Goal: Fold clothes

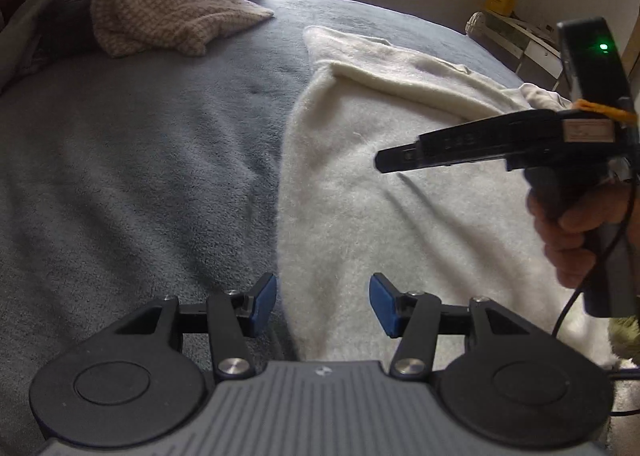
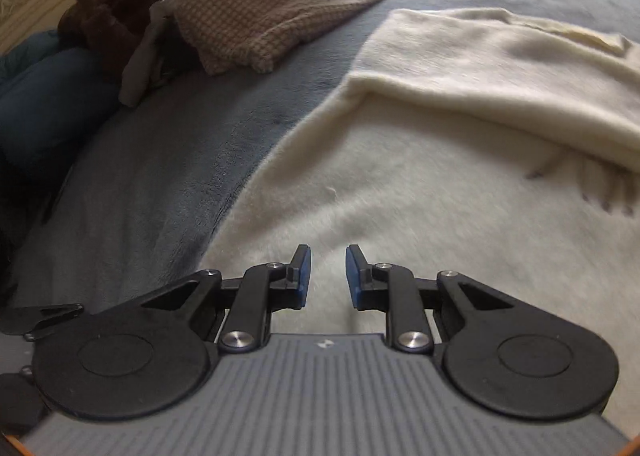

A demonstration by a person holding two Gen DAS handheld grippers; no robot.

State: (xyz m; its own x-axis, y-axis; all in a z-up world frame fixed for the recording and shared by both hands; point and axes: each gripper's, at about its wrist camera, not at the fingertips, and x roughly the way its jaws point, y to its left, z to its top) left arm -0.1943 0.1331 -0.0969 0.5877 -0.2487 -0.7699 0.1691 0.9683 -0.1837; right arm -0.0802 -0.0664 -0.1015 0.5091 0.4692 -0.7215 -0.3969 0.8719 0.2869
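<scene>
While both grippers hang over the bed (image 1: 140,160), the cream sweater (image 1: 400,184) lies spread flat on the grey cover, its body running away from the cameras, with one part already folded across its far end (image 2: 500,84). Its left edge is the relation that matters: in the left wrist view that edge runs straight up between the blue pads of the left gripper (image 1: 322,304), so the jaws straddle it from above, one pad over the cover and one over the knit. They stand released, about half apart, with nothing between them. The right gripper (image 2: 328,278) hovers further in over the body, jaws nearly together but gripping nothing; cloth shows through the narrow gap. I judge the left hand the nearer to a hem and better placed to pinch that edge. A heap of other clothes (image 2: 256,16) waits at the far left, well apart.
</scene>
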